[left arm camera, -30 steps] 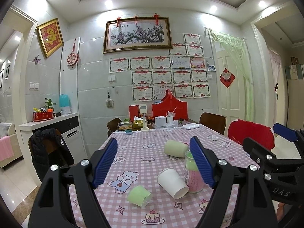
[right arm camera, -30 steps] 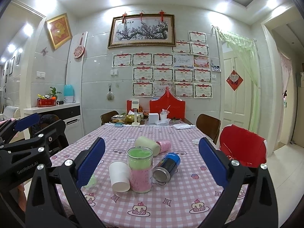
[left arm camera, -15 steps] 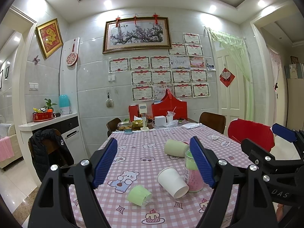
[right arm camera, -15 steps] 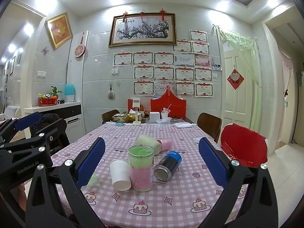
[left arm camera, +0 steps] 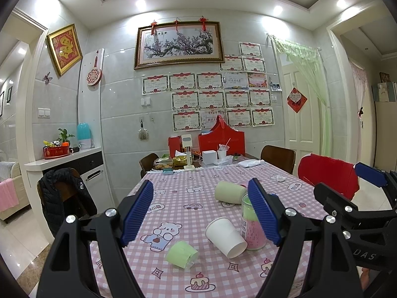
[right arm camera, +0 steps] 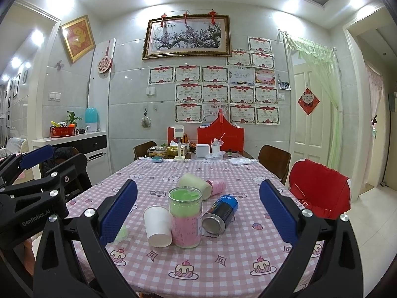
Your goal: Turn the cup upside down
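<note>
A white paper cup (left arm camera: 225, 237) lies on its side on the pink checked tablecloth, touching a clear jar (left arm camera: 251, 223) with green and pink contents; it also shows in the right wrist view (right arm camera: 158, 225), left of the jar (right arm camera: 185, 217). A small light-green cup (left arm camera: 181, 253) lies on its side near the front. A pale green cup (left arm camera: 229, 192) lies further back. My left gripper (left arm camera: 201, 214) is open and empty, held above the table's near edge. My right gripper (right arm camera: 198, 214) is open and empty, in front of the jar.
A blue can (right arm camera: 220, 213) lies on its side right of the jar, a pink cup (right arm camera: 217, 186) behind it. Boxes and clutter (left arm camera: 208, 154) stand at the table's far end. Chairs surround the table, one with a red cover (right arm camera: 320, 188).
Both grippers drifted slightly; the right one eased back and up a little from the table. Nothing on the table moved.
</note>
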Demonstrator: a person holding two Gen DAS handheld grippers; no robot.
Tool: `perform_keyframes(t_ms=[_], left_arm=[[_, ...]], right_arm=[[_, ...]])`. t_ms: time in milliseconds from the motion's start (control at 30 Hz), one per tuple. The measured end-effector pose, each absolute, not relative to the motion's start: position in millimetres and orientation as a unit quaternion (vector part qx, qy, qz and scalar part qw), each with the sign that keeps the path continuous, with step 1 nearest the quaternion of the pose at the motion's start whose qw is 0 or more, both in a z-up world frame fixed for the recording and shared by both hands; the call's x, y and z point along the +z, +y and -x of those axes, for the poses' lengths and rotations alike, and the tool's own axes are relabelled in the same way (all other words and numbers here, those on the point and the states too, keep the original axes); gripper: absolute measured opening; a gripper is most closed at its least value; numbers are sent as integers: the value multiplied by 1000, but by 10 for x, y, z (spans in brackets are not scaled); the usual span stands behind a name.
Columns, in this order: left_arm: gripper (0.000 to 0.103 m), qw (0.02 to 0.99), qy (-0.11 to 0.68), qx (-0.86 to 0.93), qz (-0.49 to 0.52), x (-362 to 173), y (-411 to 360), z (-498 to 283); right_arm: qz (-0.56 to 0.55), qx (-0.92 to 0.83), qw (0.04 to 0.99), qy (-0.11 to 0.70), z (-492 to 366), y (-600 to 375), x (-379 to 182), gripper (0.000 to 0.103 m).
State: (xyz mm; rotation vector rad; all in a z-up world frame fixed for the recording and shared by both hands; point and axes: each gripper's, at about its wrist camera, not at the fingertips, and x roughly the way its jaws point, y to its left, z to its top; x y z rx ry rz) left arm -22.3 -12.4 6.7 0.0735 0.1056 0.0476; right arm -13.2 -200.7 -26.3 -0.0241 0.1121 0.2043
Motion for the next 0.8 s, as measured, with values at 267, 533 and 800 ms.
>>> perform_keyframes(t_ms=[267, 533, 800], left_arm=[[78, 998, 53, 24, -39, 60, -124, 216], [78, 997, 56, 24, -40, 26, -102, 210], [78, 997, 56, 23, -40, 24, -96, 206]], right_arm=[[12, 102, 993, 57, 132, -2003, -263, 95], [11, 102, 993, 58, 138, -1983, -294, 95], [12, 101, 993, 58, 137, -1988, -286, 95]])
